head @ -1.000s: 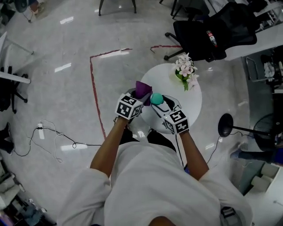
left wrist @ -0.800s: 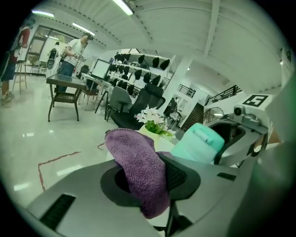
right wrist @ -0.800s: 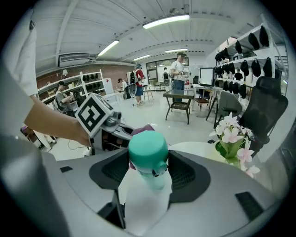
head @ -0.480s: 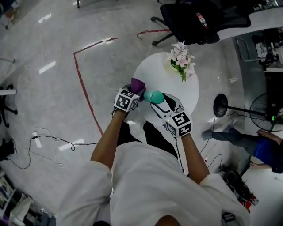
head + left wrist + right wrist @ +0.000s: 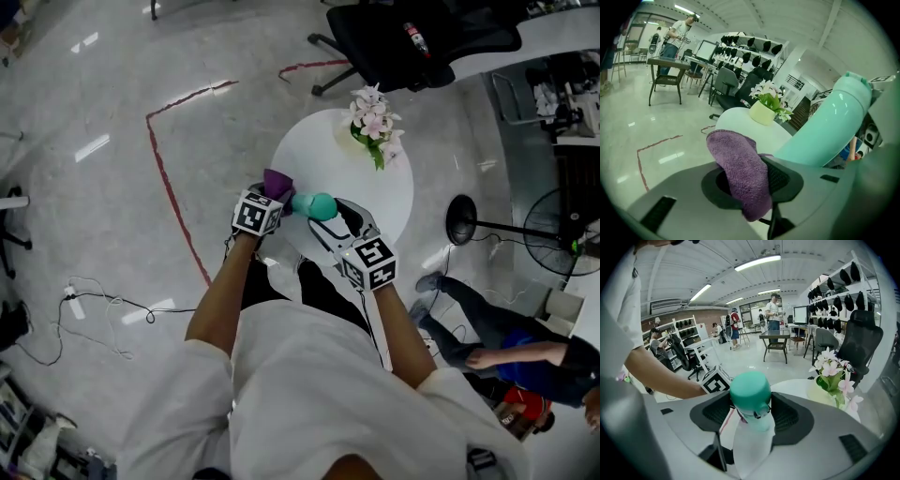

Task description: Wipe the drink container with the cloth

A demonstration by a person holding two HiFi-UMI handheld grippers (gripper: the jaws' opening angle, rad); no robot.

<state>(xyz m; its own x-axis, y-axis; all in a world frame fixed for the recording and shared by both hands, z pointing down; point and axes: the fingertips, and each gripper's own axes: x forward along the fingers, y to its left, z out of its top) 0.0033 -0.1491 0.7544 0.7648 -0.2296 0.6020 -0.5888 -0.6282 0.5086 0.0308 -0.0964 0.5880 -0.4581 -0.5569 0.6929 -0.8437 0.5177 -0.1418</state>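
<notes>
Glossy grey floor [image 5: 94, 94] fills the left of the head view, with a red tape line [image 5: 164, 178] cornering across it. The round white counter [image 5: 309, 159] sits just above centre, a black office chair [image 5: 422, 37] beyond it at the top edge. On the counter's far side stands a pot of pale flowers [image 5: 373, 122].

Now the action. The mint-green drink container [image 5: 317, 205] hangs over the near-left part of the counter, lying almost level in the head view. My right claw [image 5: 328, 211] has it: in the right gripper view the right claw [image 5: 751, 413] is clamped partway, one pad on each side, with the container's rounded green end [image 5: 750, 394] poking out past them.

My left claw [image 5: 272, 199] is closed tight on the purple cloth [image 5: 277, 183]. In the left gripper view the cloth [image 5: 740, 173] folds up out of the claw [image 5: 750, 180], just beside the container [image 5: 825, 131] slanting toward the upper right. Whether they touch, I can't tell.
</notes>
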